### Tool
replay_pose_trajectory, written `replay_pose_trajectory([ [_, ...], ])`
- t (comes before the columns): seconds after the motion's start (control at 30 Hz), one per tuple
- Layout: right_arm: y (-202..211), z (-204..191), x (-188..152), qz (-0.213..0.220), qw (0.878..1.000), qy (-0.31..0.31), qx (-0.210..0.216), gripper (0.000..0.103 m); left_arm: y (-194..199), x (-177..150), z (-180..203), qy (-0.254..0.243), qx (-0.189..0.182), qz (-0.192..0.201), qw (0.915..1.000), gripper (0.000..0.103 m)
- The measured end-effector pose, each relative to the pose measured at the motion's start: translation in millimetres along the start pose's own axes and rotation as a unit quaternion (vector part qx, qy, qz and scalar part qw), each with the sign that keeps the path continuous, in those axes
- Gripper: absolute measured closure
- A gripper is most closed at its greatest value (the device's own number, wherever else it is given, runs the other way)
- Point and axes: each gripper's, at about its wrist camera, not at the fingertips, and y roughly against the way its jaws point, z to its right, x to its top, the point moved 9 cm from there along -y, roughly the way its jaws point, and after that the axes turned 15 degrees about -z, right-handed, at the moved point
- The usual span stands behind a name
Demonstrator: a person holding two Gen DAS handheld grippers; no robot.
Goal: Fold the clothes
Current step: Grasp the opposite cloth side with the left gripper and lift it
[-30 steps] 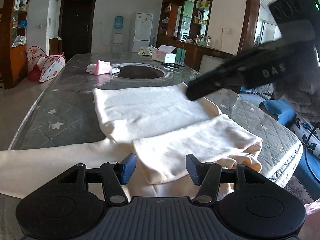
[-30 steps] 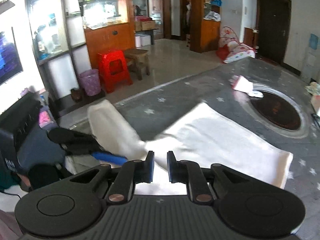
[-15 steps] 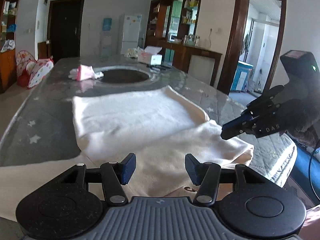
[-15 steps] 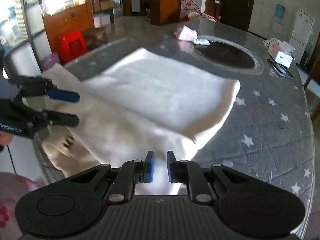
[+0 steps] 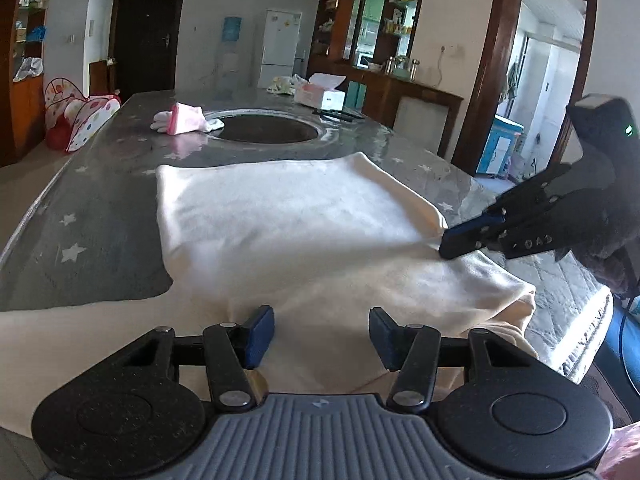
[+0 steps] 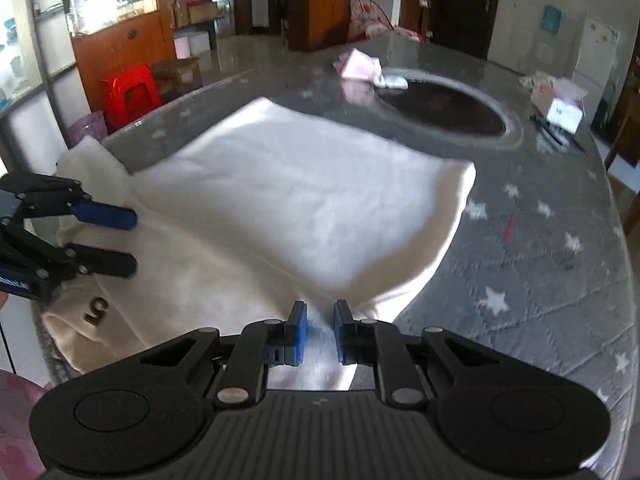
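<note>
Cream garment (image 5: 288, 232), near edge hidden behind left gripper (image 5: 321, 330)

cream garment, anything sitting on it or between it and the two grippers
Nothing visible. The cream garment lies bare under the left gripper and right gripper; the pink cloth sits farther away near the table's recess.

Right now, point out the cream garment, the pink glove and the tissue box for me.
cream garment (image 5: 280, 216), left wrist view, on its flat folded top layer.
pink glove (image 5: 185, 119), left wrist view, on its pink cuff.
tissue box (image 5: 320, 97), left wrist view, on its front side.
</note>
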Motion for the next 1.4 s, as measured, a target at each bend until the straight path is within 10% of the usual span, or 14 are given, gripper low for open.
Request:
replay_pose_trajectory([
  [0.7, 2.1, -103.1, 24.5, 0.004, 0.989, 0.138, 0.056, 0.076, 77.7, -33.1, -108.4, 0.135, 0.127, 0.046, 0.9816, 0.046],
  [1.4, 9.8, -126.4, 47.1, 0.026, 0.985, 0.158, 0.065, 0.070, 99.0, -80.5, -237.2, 0.352, 0.239, 0.047, 0.9038, 0.040],
])
